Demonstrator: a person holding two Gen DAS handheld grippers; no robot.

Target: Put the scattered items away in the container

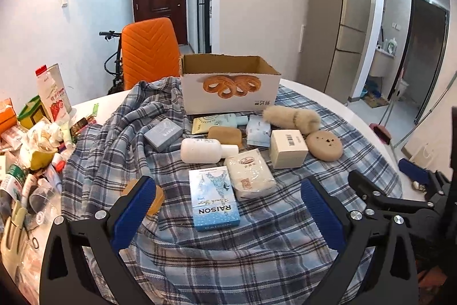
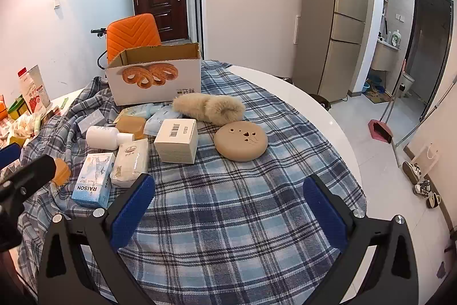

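Cardboard box (image 1: 228, 93): open-topped, at the far end of the plaid-covered surface (image 1: 257, 247). RAISON carton (image 1: 214, 196): on the near side of the box, long axis toward it, directly ahead of left claw (image 1: 225, 207), the nearer. Right claw (image 2: 228, 205): over bare cloth. Both spread wide, empty.

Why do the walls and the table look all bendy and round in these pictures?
Left wrist view: the fisheye lens curves the fridge and darkens the corners. Right wrist view: the same bending rounds the table; the ceiling lights glare white.
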